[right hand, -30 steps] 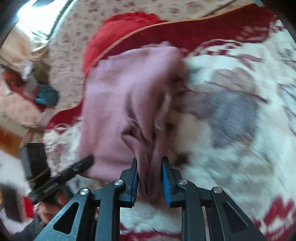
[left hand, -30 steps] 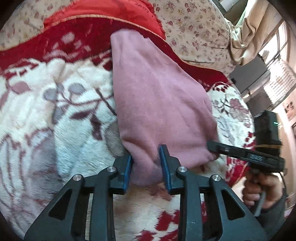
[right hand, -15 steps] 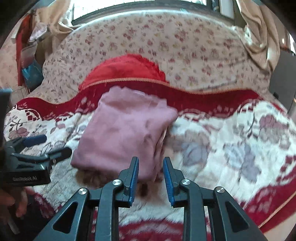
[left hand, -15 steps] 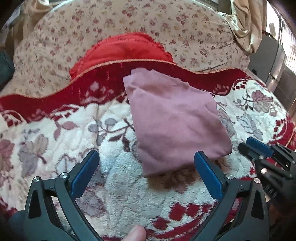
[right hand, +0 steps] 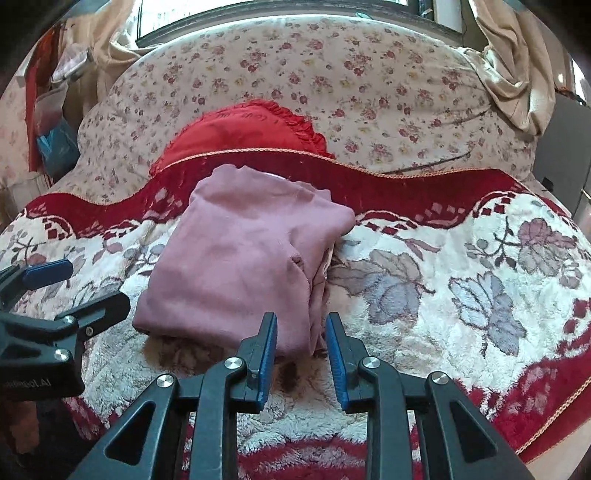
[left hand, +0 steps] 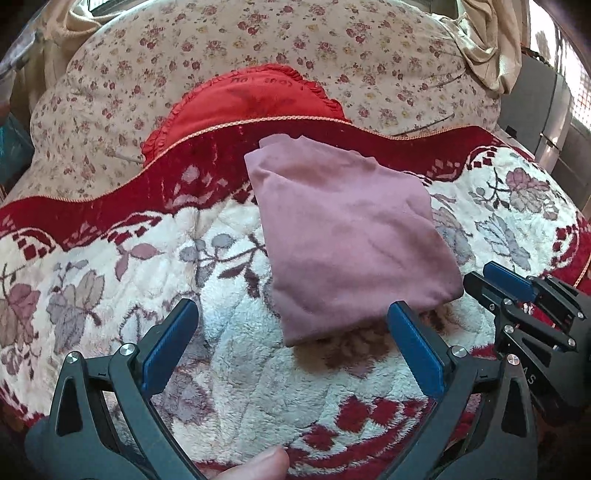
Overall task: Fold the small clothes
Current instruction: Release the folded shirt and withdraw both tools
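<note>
A folded pink garment (left hand: 351,236) lies on the flowered blanket (left hand: 229,354) of a bed, its far edge near a red pillow (left hand: 251,99). The left tongs (left hand: 295,343) have just been opening and stand spread wide, nothing between them. The right tongs (right hand: 301,350) stand narrowly apart just short of the garment's near edge, gripping nothing.

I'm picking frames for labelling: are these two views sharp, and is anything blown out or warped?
Left wrist view: sharp on the pink garment, fisheye bends the blanket, glare at the upper right edge. Right wrist view: also sharp, window overexposed at top, corners dark, edges curved.
</note>
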`<state>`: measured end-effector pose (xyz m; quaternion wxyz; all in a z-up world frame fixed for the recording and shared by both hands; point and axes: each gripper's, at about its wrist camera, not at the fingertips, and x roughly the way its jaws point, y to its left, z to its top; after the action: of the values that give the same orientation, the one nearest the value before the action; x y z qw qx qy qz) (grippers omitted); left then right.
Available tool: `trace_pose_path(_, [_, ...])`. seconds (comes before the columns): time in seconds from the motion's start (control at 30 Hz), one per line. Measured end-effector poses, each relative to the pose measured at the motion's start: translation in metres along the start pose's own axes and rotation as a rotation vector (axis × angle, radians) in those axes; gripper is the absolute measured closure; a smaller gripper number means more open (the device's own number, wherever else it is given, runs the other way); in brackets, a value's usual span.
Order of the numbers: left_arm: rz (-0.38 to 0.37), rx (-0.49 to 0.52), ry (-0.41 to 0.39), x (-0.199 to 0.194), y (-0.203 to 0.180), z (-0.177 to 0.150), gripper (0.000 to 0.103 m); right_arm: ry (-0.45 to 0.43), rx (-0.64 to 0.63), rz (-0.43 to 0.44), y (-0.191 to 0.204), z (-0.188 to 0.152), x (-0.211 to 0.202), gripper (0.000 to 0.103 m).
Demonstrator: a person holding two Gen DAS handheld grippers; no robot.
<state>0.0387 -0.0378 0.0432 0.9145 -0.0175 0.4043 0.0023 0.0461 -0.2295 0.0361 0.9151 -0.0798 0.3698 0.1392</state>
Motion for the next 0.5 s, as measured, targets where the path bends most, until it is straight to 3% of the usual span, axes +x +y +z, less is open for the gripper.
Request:
trace_pose_path(0.27, [-0.017, 0.006, 0.024, 0.0075, -0.0017, -0.0031, 0.0, -0.007, -0.006, 0.007, 0.004, 0.0002, 0.0005, 0.078])
trace_pose_path(0.5, [-0.024, 0.026, -0.005, 0.0051, -0.0057, -0.0064, 0.0, -0.011, -0.003, 0.007, 0.0049, 0.0008, 0.0007, 0.078])
